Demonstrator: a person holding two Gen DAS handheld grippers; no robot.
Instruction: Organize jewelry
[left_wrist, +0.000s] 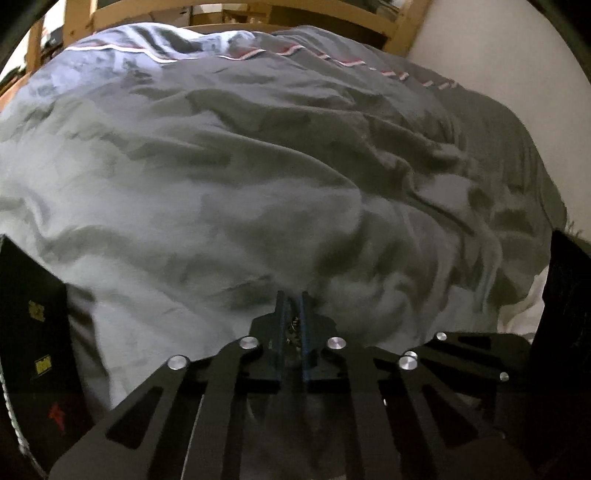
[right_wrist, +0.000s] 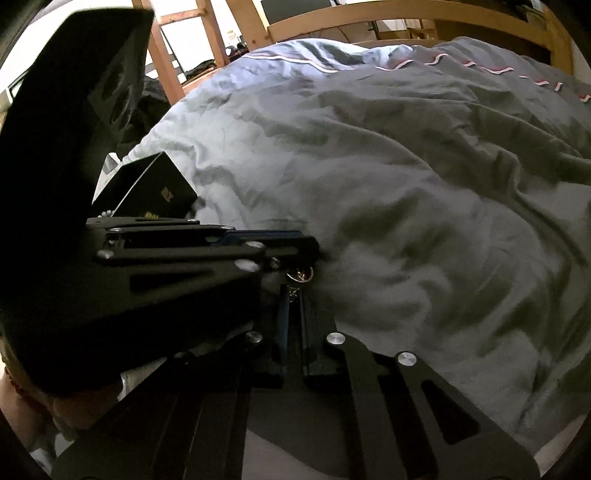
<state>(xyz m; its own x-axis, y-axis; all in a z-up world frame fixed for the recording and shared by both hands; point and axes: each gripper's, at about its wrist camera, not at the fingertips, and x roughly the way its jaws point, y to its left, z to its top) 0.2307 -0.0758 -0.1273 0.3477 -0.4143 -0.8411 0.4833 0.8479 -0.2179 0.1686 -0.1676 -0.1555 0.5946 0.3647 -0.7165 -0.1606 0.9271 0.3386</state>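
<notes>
A small metal jewelry piece, seemingly a ring or pendant on a fine chain, is pinched where the two grippers meet above the near edge of a bed covered by a rumpled grey duvet. The right gripper is closed almost fully on its lower part; the left gripper is likewise nearly closed, with a glint of chain between its pads. The piece is judged light, slippery and easily snagged, so the solid part should be gripped. A black box lies at the bed's left edge.
</notes>
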